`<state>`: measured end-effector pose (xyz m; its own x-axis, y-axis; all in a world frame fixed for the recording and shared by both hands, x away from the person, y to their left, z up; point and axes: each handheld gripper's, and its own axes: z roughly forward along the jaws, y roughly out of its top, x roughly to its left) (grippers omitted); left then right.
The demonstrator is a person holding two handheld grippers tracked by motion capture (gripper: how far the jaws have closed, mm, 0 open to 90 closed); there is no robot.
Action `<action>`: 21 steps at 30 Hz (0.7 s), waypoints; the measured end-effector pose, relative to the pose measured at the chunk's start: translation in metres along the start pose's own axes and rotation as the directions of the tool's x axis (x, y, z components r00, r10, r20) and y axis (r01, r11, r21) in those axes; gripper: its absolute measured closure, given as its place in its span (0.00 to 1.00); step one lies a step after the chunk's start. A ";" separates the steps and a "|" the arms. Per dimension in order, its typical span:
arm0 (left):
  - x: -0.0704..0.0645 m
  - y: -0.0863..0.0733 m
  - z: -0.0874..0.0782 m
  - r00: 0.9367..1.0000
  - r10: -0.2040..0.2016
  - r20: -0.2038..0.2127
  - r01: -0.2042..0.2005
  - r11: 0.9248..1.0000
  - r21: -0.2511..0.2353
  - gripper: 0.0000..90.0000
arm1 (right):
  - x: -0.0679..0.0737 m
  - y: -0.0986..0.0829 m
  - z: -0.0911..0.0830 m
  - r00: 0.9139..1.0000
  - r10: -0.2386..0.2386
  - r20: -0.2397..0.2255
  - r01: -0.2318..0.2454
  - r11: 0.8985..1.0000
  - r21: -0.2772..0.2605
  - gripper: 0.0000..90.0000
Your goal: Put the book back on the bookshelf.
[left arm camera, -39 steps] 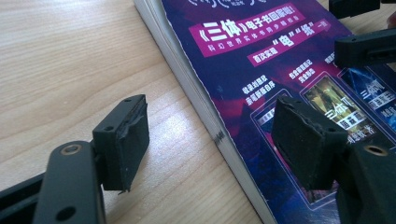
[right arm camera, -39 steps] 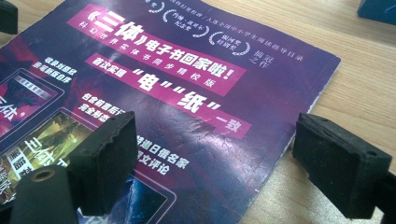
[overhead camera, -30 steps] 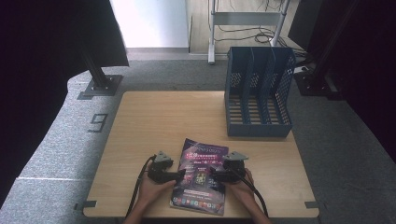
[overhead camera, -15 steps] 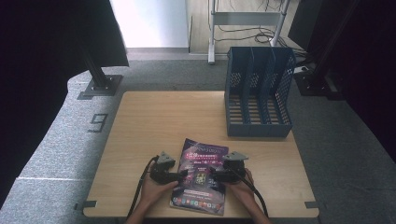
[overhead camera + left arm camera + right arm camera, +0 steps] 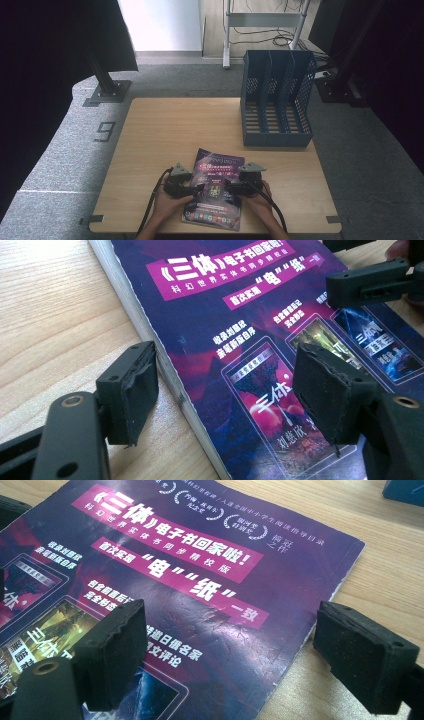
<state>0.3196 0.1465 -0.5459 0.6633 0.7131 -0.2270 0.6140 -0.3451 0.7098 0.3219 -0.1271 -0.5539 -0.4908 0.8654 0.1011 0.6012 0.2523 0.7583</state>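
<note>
From up high I see the table (image 5: 165,130) evenly lit, dark at both sides, a bright wall behind. My close views are sharp mid-frame; the magazine (image 5: 200,580) cover shows soft glare.

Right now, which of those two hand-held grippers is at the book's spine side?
The left hand-held gripper: its open jaws straddle the book at its thick bound edge. The right hand-held gripper straddles the opposite, open-page edge.
</note>
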 end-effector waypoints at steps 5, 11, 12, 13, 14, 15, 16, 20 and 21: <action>-0.001 0.000 0.000 1.000 0.005 -0.005 -0.005 1.000 -0.001 0.30 | 0.000 0.000 0.000 1.000 0.000 0.000 0.000 1.000 0.000 0.15; -0.002 0.000 0.000 1.000 -0.003 -0.006 0.003 1.000 -0.005 0.29 | 0.000 0.000 0.000 1.000 0.000 0.000 0.000 1.000 0.000 0.15; -0.001 0.000 0.000 1.000 -0.010 -0.001 0.010 1.000 -0.008 0.29 | 0.000 0.000 0.000 1.000 0.000 0.000 0.000 1.000 0.000 0.15; -0.001 0.000 0.000 1.000 -0.015 0.004 0.015 1.000 -0.010 0.29 | 0.000 0.000 0.000 1.000 0.001 0.000 -0.001 1.000 0.000 0.15; 0.000 0.000 -0.001 1.000 -0.021 0.010 0.021 1.000 -0.013 0.29 | 0.000 0.000 0.000 1.000 0.001 0.000 -0.001 1.000 0.000 0.15; 0.000 0.000 -0.001 0.999 -0.029 0.016 0.029 0.999 -0.017 0.29 | 0.000 0.000 0.000 1.000 0.001 -0.001 -0.001 1.000 0.001 0.15; 0.001 0.000 -0.001 0.999 -0.031 0.019 0.031 0.999 -0.019 0.30 | 0.000 0.000 0.000 1.000 0.002 0.000 -0.002 1.000 0.000 0.15; 0.000 0.000 -0.002 0.999 -0.029 0.016 0.029 0.999 -0.018 0.30 | 0.000 0.000 0.000 1.000 0.002 0.000 -0.002 1.000 -0.001 0.15; 0.000 0.000 -0.002 0.999 -0.031 0.016 0.031 0.999 -0.020 0.30 | 0.000 0.000 0.000 1.000 0.001 -0.001 -0.001 1.000 0.001 0.15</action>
<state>0.3189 0.1474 -0.5446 0.6511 0.7132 -0.2596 0.6255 -0.3105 0.7158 0.3220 -0.1273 -0.5540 -0.4904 0.8654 0.1027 0.6023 0.2514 0.7577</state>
